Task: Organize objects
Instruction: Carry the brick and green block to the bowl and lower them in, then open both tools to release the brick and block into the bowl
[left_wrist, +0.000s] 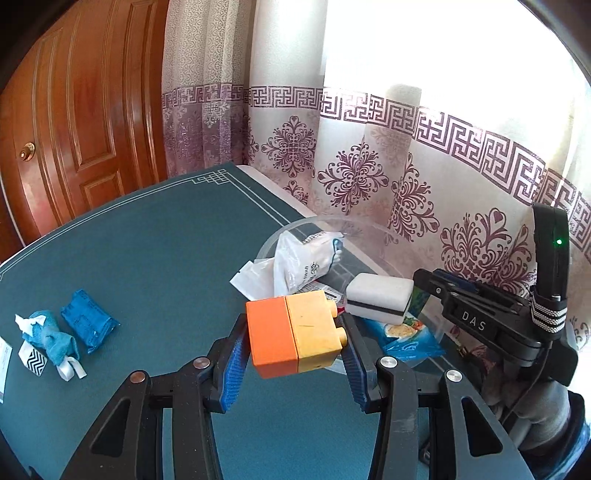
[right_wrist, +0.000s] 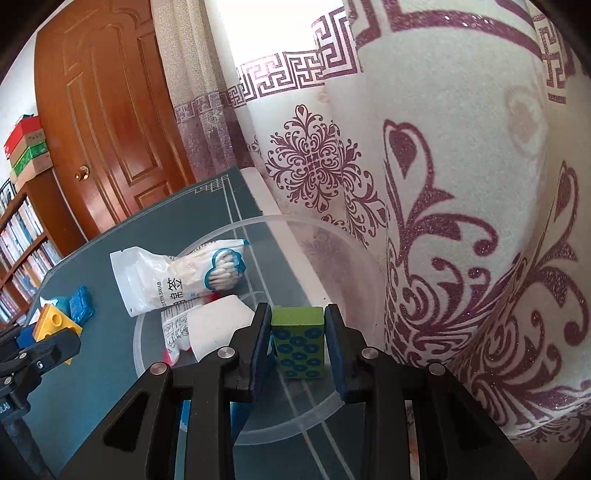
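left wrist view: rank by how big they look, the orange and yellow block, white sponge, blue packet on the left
1. orange and yellow block, though it sits nearest the camera in the left gripper
2. white sponge
3. blue packet, close to the sponge, so that order is unsure

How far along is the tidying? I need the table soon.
Done: the cotton swab bag and a white sponge lie in the clear bowl. In hand: the left gripper holds an orange-yellow block, the right gripper a green mahjong tile over the bowl. Left: the blue packet and teal bundle on the table.
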